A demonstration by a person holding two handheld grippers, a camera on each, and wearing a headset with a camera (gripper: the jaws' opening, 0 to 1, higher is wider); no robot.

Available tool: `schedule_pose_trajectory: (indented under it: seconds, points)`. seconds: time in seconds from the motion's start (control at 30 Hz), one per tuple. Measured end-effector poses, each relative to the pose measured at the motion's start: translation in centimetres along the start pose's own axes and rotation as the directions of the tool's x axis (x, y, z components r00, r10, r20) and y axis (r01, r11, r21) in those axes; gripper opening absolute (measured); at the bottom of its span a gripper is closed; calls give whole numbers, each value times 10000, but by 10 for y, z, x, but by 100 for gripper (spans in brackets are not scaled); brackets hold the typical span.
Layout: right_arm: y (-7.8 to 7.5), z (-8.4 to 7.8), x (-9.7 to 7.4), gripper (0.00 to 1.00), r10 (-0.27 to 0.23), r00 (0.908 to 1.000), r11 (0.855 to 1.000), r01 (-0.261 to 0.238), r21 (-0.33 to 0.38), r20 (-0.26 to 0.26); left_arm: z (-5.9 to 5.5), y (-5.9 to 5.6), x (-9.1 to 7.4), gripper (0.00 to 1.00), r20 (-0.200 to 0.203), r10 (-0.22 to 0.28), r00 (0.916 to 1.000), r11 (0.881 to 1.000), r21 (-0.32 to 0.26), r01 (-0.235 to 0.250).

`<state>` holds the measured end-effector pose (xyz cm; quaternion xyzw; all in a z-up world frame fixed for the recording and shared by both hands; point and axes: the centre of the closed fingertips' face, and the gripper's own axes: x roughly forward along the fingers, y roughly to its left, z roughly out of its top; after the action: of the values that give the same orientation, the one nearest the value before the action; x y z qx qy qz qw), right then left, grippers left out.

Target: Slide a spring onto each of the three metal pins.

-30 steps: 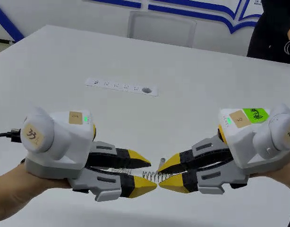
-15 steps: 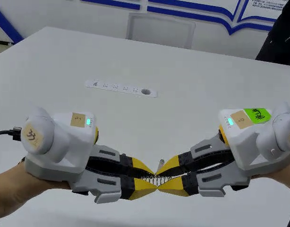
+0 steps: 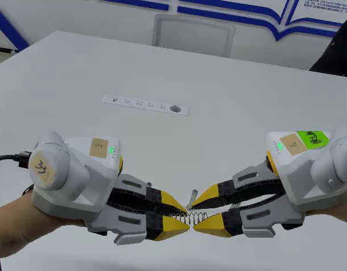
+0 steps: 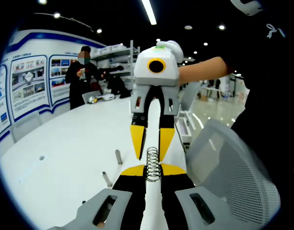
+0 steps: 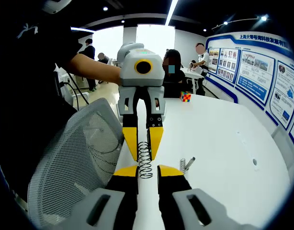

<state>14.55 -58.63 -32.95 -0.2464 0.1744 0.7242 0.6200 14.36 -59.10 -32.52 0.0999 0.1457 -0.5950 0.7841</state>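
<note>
1. The left gripper (image 3: pixel 185 219) has its jaws clamped on the left end of a spring (image 3: pixel 192 215), which stretches sideways from the yellow tips.
2. The right gripper (image 3: pixel 194 219) faces it tip to tip. Its jaws stand a little apart, one above and one below the spring's right end. I cannot tell whether they touch it.
3. Two pins (image 4: pixel 118 156) (image 4: pixel 107 179) stand on the white surface (image 3: pixel 77 73), just to the far side of the jaws and apart from each other.
4. Beyond the tips the surface lies open as far as a power strip (image 3: pixel 145 104), which is flat and well apart from both grippers. More bare surface runs past it to the far edge, where a chair (image 3: pixel 190 34) is drawn up.
5. In the gripper views the near edge of the surface runs close beside the jaws, with a mesh chair back (image 5: pixel 75 163) just past it.
6. A black cable (image 3: pixel 4 161) trails left from the left gripper's body.
7. A puzzle cube (image 5: pixel 185 96) sits at the left end of the surface, well apart.
</note>
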Motion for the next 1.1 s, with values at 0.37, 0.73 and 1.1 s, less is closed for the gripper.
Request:
schedule_pose_trajectory:
  seconds: [0.37,0.73,1.1]
  points:
    - [-2,3,-2,11,34,9992,9995,-46,307,387,6,4,-2,10,191,42,9998,10000,-39,-42]
    - [-6,19,-10,11,33,9930,9972,-120,734,1179,7,7,0,10,3,157,9999,9992,357,-157]
    - [-4,46,-7,11,25,9789,9955,-217,920,2042,7,7,4,10,-125,158,9998,9989,451,-152]
